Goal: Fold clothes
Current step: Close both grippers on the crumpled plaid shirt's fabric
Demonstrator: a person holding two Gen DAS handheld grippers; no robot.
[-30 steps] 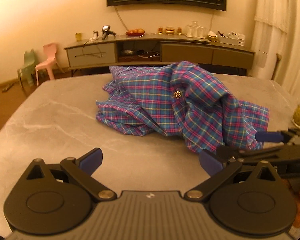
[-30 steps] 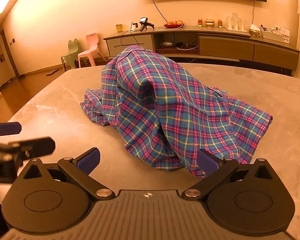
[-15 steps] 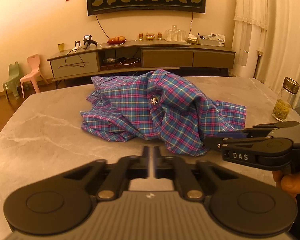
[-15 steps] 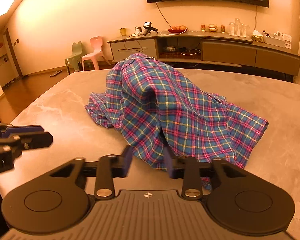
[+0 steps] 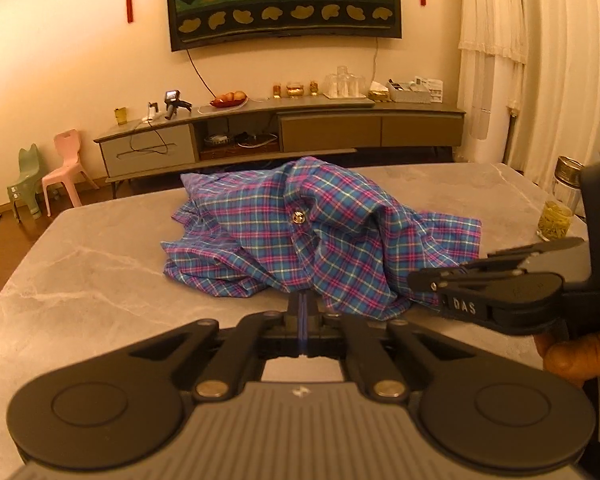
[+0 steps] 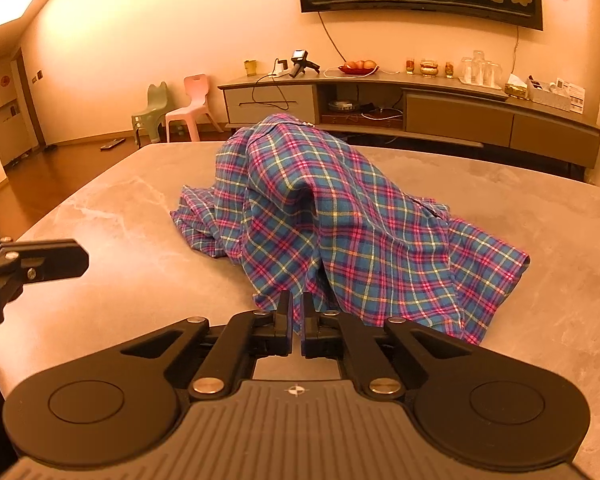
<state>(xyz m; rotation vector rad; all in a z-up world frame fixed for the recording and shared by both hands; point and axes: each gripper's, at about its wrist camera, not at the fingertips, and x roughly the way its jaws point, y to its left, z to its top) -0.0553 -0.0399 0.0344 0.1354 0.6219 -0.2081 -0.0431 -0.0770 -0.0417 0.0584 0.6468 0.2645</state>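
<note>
Warm yellow light fills a living room with a long sideboard [image 5: 284, 120] against the far wall, and a grey marbled worktop [image 5: 92, 264] carries the task's thing: a plaid shirt [image 5: 300, 232], lying in a rumpled heap near the middle, humped high in the centre with a flap spread flat toward the right side.

A second ago both tools stood wide open just short of the cloth. Now the left tool [image 5: 303, 312] has its fingers pressed together with only a thin blue line between the pads, and it sits back from the shirt's near hem with nothing caught. The right tool [image 6: 296, 320] has narrowed to a slim gap; the shirt's near edge hangs right at that gap. Both views have also risen and drawn back a little, so more of the wall shows. I judge this closing as empty or nearly so: the shirt lies in the same heap, not folded.

Hard to make out: whether the right tool truly pinches the hem or merely stands in front of it. The heap hides the collar and sleeves. A jar [image 5: 556, 216] at the right edge is partly cut off behind the right tool's body.
</note>
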